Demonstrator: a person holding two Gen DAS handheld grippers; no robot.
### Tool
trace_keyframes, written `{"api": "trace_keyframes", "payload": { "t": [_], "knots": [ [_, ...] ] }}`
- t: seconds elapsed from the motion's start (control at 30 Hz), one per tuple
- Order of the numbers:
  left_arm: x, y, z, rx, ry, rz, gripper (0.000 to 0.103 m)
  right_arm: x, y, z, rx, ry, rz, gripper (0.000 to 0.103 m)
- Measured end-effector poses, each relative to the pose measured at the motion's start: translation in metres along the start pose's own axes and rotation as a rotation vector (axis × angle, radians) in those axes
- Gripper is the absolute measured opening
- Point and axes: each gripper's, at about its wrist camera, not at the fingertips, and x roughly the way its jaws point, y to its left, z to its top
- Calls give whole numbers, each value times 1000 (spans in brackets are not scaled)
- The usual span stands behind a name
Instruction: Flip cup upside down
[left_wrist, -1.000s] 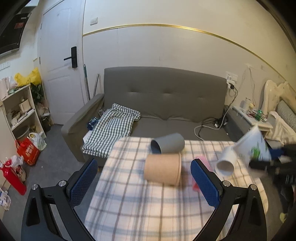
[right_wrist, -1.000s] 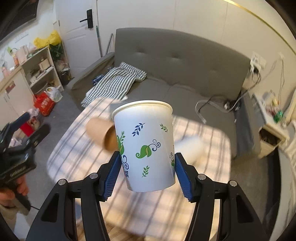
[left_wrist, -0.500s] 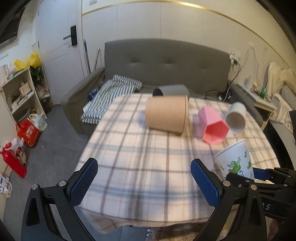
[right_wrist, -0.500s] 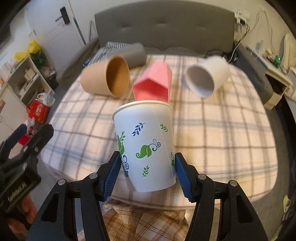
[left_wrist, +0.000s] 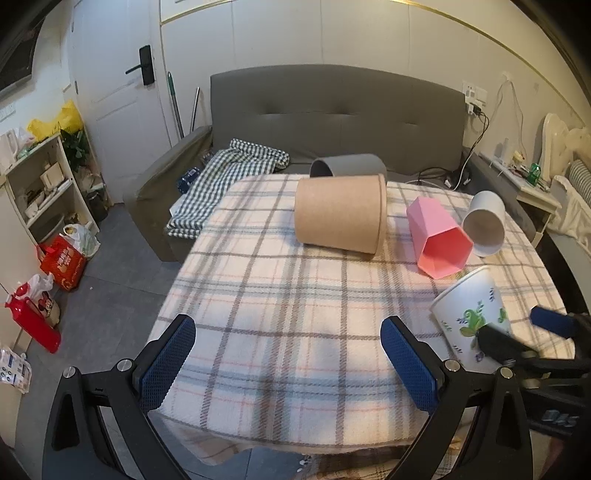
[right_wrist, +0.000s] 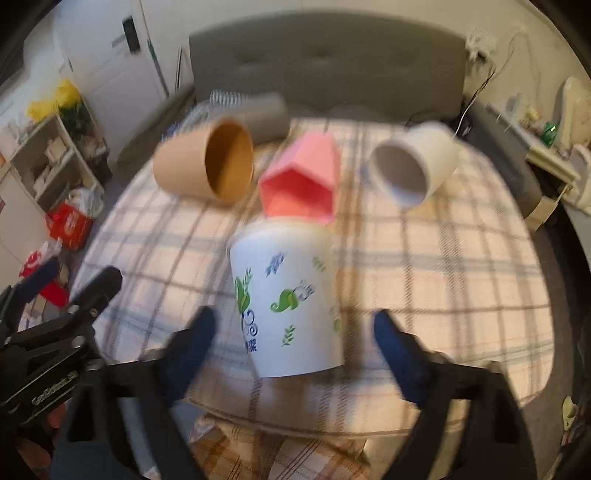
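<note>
**Printed cup loose between right jaws, near edge of table**

Right gripper (right_wrist: 291, 343): jaws spread wide, clear gap each side of the printed cup (right_wrist: 286, 302). Not clamped on it. Right wrist view is motion-blurred, so I can't tell whether the cup is resting on the tablecloth (right_wrist: 443, 280) or not yet settled.

Cup position: near edge of the table, toward its right corner. In the left wrist view the printed cup (left_wrist: 471, 314) sits tilted, rim pointing up and away from the right gripper, base toward the gripper. Long axis runs roughly along the finger direction, leaning. Looks mouth-up, so my read is the flip isn't done.

Left gripper (left_wrist: 291, 365): jaws apart, nothing between them, hovering over the near edge left of the cup. The right one is clearly nearer; the cup is dead centre between its fingers.

Other stuff, all lying on their sides toward the far edge: brown cup (left_wrist: 340, 214), pink cup (left_wrist: 437, 236), white cup (left_wrist: 484, 229), grey cup (left_wrist: 347, 166).

Next move probably: reclamp across the cup wall, then rotate the wrist so the rim faces down.
</note>
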Motion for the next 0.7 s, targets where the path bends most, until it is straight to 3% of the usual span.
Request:
{"api": "trace_keyframes", "payload": {
  "t": [0.37,0.7],
  "knots": [
    [-51,-33,2,-4,-62,-69,103,-81,-54,-13,66,-171,-81,92],
    [-65,-94,-10,36,-52,-187,103,-103,-105,-32,151,-205,-161,92]
  ]
}}
